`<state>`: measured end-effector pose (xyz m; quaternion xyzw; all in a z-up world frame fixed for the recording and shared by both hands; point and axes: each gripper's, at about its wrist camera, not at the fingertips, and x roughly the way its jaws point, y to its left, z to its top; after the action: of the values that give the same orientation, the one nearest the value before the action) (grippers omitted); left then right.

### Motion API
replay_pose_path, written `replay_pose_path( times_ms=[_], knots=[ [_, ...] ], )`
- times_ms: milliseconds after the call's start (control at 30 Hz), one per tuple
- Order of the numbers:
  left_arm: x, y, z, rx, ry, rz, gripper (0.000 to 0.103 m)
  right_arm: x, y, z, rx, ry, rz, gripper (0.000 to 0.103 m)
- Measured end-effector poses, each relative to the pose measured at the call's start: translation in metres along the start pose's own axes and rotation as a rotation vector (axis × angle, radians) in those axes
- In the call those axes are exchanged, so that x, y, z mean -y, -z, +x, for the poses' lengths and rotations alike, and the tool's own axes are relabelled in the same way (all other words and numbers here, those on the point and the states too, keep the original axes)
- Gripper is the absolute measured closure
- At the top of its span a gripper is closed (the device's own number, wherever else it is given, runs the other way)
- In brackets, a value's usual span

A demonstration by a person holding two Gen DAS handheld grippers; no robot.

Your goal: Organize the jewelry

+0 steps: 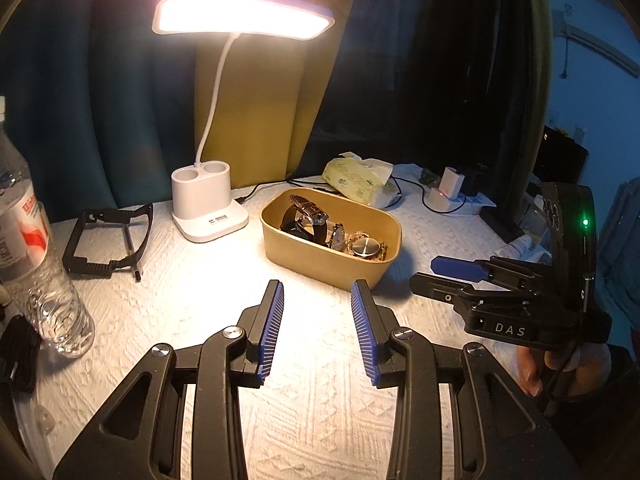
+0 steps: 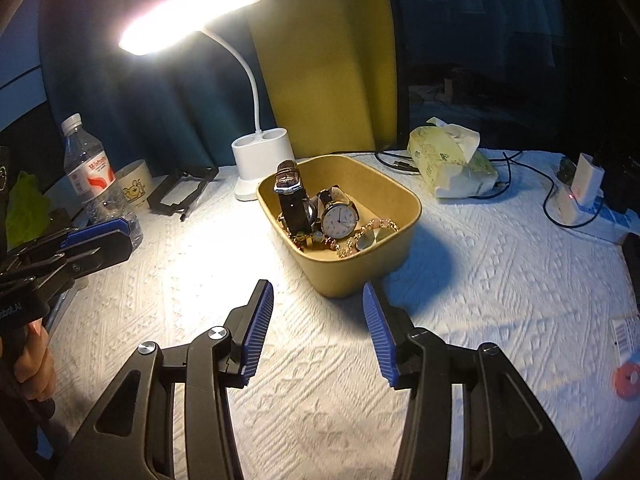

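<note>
Bin: tan oblong bin [image 2: 340, 236], rounded corners, smooth matte walls, sits mid-table on the white cloth [image 2: 500, 280]; in the right wrist view its long axis runs from near-right to far-left, near corner just ahead of the right gripper [image 2: 318, 330].
Contents: all jewelry inside the bin. White-dial watch [image 2: 339, 216] w/ metal rim, face tilted up toward the camera. Dark leather-strap watch [image 2: 292, 196] stands on edge at the far-left end, strap looping upward, steel buckle on top. Gold chain bracelet w/ pale beads [image 2: 360, 236] lies along the near wall. Left wrist view adds a round gold-faced piece [image 1: 365, 247], prob. another watch – too small to be sure.
L gripper [image 1: 317, 326]: jaws apart, nothing between the ribbed blue pads, above bare cloth short of the bin.
R gripper: jaws apart, empty, blue ribbed pads either side of the bin's near corner, not touching it.
Cloth: white, woven raised pattern.
Lamp [image 2: 256, 152]: white plastic, bendy neck, lit, two-cup base just behind the bin.
Other: clear plastic bottle [image 2: 94, 184] far left; tissue pack [image 2: 452, 164] behind-right of bin.
</note>
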<state>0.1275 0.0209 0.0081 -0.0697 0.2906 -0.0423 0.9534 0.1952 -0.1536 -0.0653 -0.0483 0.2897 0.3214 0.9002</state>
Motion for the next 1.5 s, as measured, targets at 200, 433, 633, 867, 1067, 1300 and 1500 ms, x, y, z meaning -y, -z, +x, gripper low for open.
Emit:
replay_pose_path(
  times_ms=[200, 433, 633, 867, 1067, 1300, 1500],
  knots=[
    [0.004, 0.006, -0.009, 0.004, 0.004, 0.005, 0.066, -0.006, 0.006, -0.008, 0.002, -0.001, -0.001, 0.056],
    [0.012, 0.011, -0.024, 0.018, 0.014, 0.021, 0.065, -0.017, 0.017, -0.029, 0.023, 0.009, -0.002, 0.056],
    [0.016, 0.014, -0.034, 0.028, 0.020, 0.028, 0.065, -0.020, 0.022, -0.043, 0.036, 0.018, 0.002, 0.056],
    [0.021, 0.015, -0.046, 0.043, 0.022, 0.037, 0.065, -0.023, 0.026, -0.053, 0.046, 0.021, 0.005, 0.055],
    [0.022, 0.016, -0.055, 0.056, 0.021, 0.039, 0.064, -0.028, 0.029, -0.060, 0.055, 0.025, 0.001, 0.055],
    [0.023, 0.018, -0.065, 0.074, 0.022, 0.035, 0.064, -0.029, 0.030, -0.070, 0.068, 0.037, 0.001, 0.055],
    [0.023, 0.018, -0.077, 0.094, 0.040, 0.022, 0.064, -0.033, 0.032, -0.086, 0.093, 0.047, -0.001, 0.055]
  ],
)
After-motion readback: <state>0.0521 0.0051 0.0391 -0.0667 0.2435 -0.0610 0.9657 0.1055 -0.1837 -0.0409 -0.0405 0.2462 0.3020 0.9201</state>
